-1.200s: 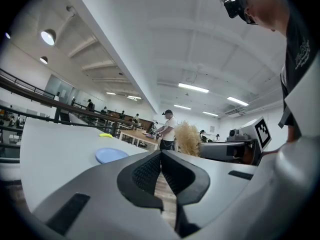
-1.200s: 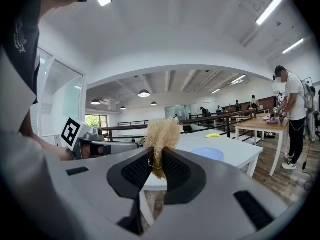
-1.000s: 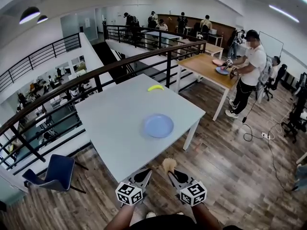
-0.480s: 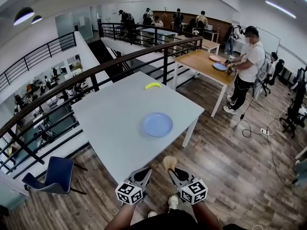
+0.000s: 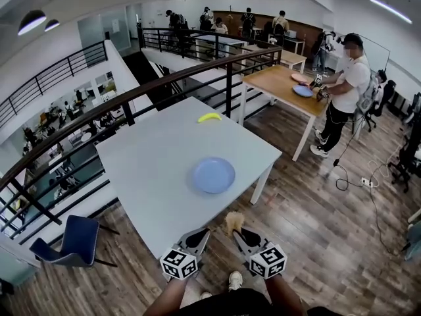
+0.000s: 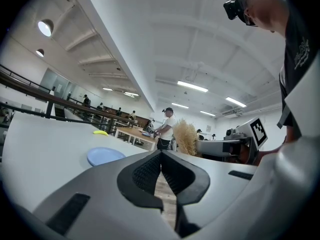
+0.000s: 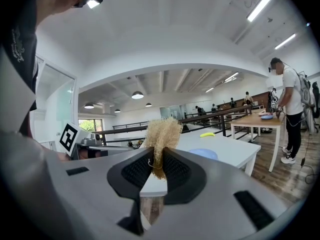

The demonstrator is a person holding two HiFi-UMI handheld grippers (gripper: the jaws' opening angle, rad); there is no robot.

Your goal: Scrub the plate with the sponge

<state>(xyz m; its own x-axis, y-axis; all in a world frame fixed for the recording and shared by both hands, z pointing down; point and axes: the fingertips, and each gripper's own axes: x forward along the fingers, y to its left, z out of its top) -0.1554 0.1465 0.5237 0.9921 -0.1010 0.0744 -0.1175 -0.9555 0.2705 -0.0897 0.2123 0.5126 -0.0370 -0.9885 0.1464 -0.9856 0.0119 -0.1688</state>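
Two hand-held grippers hang side by side off the near corner of a white rectangular table (image 5: 151, 170), above a wood-plank floor (image 5: 309, 229). The left gripper (image 6: 161, 160) has its ribbed black pads pressed together with nothing between them. The right gripper (image 7: 159, 165) is clamped on the one tan fibrous sponge (image 7: 161, 133), whose frayed top stands above the jaws.

One round light-blue plate (image 5: 213, 175) lies flat on the table toward its right edge, well apart from both grippers and the sponge. One yellow banana (image 5: 209, 117) lies near the table's far corner, apart from the plate. The tabletop holds just these two things.

The table stands on an upper level of a large open hall, just beside a black metal railing (image 5: 131, 104) with a dark handrail; a lower floor with desks and people shows beyond it. One blue chair (image 5: 77, 239) sits on the floor to the left of the table. To the right, a person in a white shirt (image 5: 346, 87) stands at a light wooden table (image 5: 279, 89), working over a blue plate with a pink one beside it. More people stand at tables along the far wall, under strip lights on a white ceiling.
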